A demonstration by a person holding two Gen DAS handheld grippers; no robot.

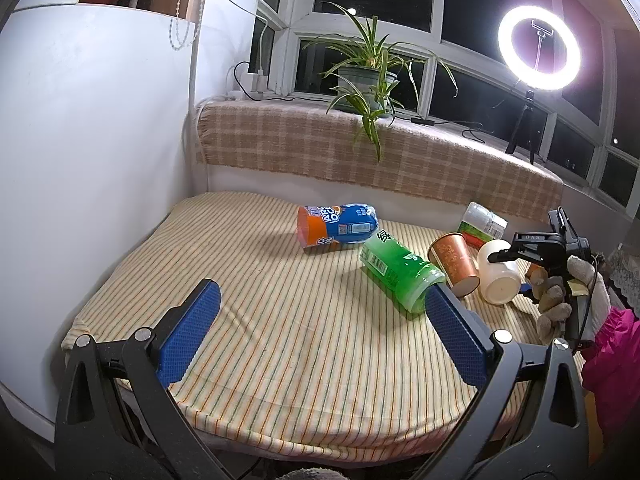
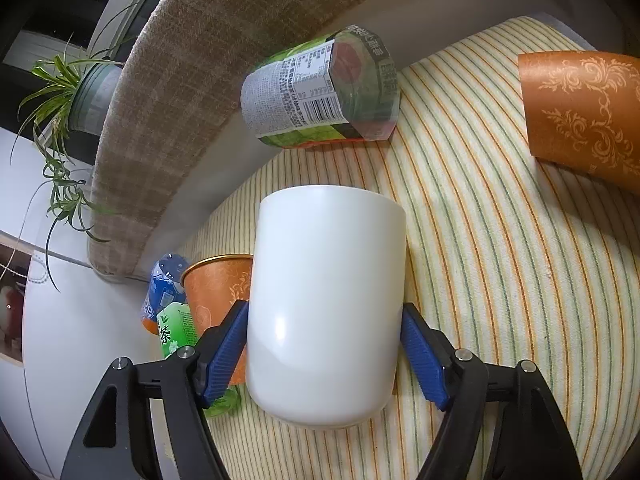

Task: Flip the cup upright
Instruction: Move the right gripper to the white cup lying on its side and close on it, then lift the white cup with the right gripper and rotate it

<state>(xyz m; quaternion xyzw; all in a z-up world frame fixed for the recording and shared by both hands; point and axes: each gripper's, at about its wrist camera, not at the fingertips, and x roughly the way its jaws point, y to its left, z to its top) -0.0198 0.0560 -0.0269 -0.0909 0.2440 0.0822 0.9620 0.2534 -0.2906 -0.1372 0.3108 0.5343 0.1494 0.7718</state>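
Right tongs (image 2: 325, 354) clamp the white cup (image 2: 326, 304) by its sides; left tongs (image 1: 320, 328) gape wide, touching nothing.

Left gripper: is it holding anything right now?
No: the left gripper is wide open over bare striped cloth, with nothing between its blue pads; the white cup sits in the right gripper.

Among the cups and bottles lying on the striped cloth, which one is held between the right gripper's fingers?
The plain white cup; the right gripper clamps its sides. The others lie untouched.
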